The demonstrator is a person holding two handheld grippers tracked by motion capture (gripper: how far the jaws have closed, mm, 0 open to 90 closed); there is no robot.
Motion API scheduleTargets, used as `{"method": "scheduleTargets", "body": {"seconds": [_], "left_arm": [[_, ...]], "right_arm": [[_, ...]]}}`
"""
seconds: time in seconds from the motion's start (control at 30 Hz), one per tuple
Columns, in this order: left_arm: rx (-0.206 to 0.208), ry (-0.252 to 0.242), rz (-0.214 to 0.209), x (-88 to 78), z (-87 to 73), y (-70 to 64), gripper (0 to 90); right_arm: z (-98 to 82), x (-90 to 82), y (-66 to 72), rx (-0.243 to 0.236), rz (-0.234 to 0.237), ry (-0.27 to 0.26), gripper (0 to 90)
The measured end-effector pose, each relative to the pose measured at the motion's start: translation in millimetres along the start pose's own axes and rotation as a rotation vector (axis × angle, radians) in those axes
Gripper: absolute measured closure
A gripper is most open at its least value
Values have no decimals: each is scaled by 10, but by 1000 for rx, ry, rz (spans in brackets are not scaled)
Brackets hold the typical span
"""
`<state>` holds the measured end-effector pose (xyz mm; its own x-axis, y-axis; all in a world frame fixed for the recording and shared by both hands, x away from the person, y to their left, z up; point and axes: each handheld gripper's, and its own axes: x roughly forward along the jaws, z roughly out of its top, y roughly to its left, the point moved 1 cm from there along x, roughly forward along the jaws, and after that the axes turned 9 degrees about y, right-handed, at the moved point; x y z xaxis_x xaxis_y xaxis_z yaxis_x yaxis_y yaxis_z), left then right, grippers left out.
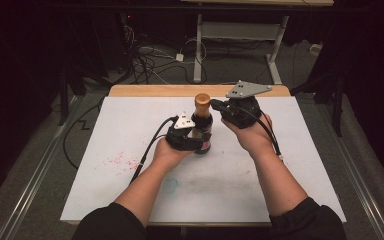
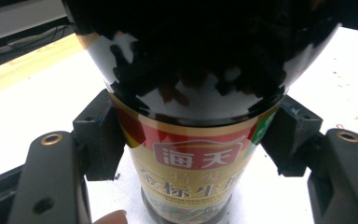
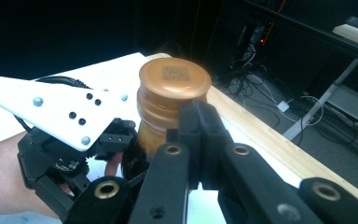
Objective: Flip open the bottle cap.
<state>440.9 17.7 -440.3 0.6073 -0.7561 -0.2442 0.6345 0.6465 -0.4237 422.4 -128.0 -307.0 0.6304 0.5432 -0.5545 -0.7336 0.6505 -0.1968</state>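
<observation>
Dark room behind, cables on the floor. White-topped desk under my hands, red specks left of centre. Bottle stands upright mid-desk, dark glass, red-and-gold label. My left gripper has its fingers pressed to both sides of the bottle below the shoulder. My right gripper sits at the gold cap, fingers together just beside it; cannot tell if they touch.
</observation>
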Motion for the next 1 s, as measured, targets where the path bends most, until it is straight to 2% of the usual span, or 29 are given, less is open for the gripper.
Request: {"method": "scheduleTargets", "body": {"seconds": [0.63,0.87,0.9,1.0], "left_arm": [[5,6,10,7,0,-10,301],[7,7,12,10,-1,-10,301],[8,7,13,10,-1,-13,302],[9,10,16,13,-1,-15,301]], "right_arm": [[14,-6,22,-6,-18,9,900],[16,-9,20,4,-16,8,900],[18,-15,17,11,-17,-5,900],[36,-26,16,5,-19,13,900]]}}
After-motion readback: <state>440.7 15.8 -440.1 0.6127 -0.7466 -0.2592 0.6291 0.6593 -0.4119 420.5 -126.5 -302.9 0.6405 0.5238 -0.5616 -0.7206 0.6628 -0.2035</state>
